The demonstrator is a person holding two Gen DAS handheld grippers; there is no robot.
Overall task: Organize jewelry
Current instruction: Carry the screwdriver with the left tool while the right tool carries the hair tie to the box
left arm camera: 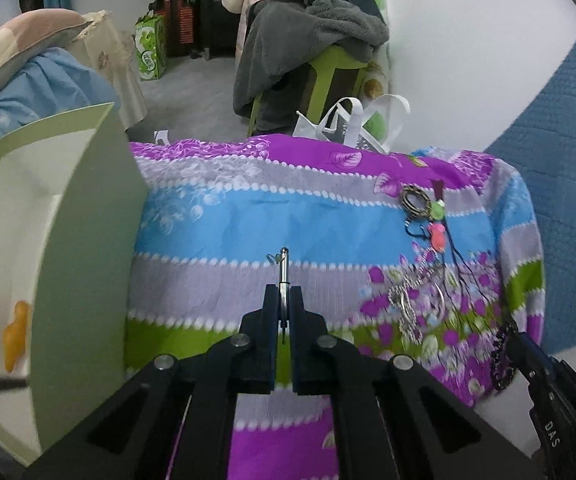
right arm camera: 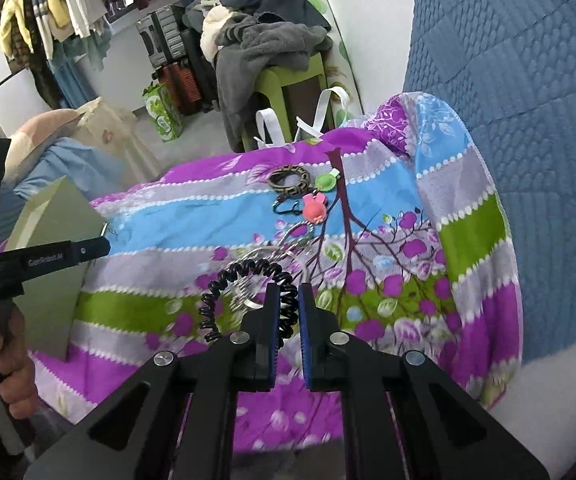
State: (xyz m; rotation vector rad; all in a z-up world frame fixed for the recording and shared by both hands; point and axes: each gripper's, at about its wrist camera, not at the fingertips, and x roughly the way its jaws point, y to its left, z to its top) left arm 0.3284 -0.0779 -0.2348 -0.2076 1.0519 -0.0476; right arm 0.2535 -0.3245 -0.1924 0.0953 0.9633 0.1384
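Both wrist cameras look forward along their fingers, low and close over the striped floral bedspread (left arm camera: 215,216) (right arm camera: 191,224), the left one beside the pale green box (left arm camera: 79,240) (right arm camera: 53,216), and both share the jewelry pile (left arm camera: 424,216) (right arm camera: 300,196) and the clothes-draped green chair (left arm camera: 324,80) (right arm camera: 283,80).

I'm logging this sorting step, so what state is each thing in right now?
Left tool: shut on silver pin.
Silver pin: held, pointing forward.
Right tool: shut on black coil hair tie.
Black coil hair tie: gripped at one side.
Green box: open.
Pink clip: lying on the cloth.
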